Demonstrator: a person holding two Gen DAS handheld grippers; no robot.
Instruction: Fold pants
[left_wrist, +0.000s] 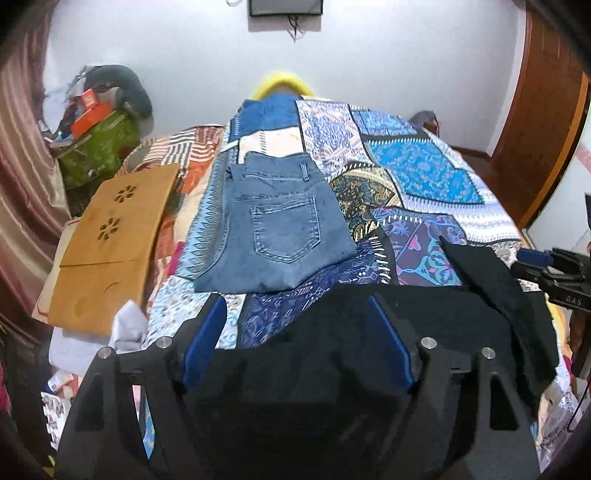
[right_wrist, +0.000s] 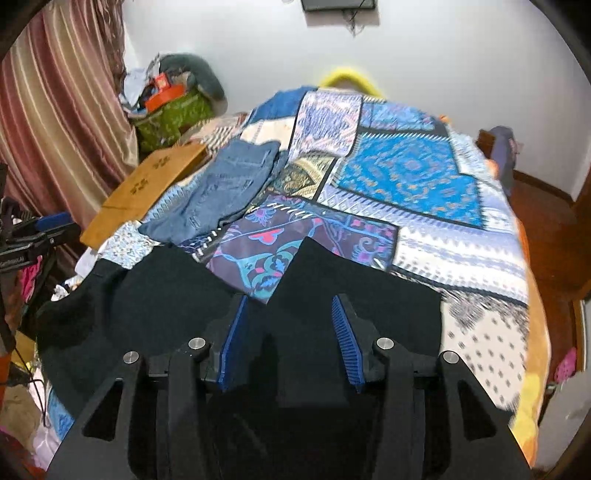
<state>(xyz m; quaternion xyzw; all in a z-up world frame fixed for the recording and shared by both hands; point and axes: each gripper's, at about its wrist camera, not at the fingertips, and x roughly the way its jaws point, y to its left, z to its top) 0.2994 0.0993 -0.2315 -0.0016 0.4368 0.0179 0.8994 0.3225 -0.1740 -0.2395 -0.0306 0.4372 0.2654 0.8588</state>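
Both the left gripper (left_wrist: 295, 343) and right gripper (right_wrist: 291, 341) gape empty over soft, floppy black fabric pants (right_wrist: 166, 291); I'd grab near-edge corners.

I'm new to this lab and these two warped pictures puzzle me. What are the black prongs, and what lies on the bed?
Each picture comes from a fisheye camera on a hand-held two-finger tool, looking along its fingers. The left tool and right tool both stand open, holding nothing. Under them lie black pants on a patchwork bedspread. Further back sit folded blue denim jeans, beside a tan wooden board.
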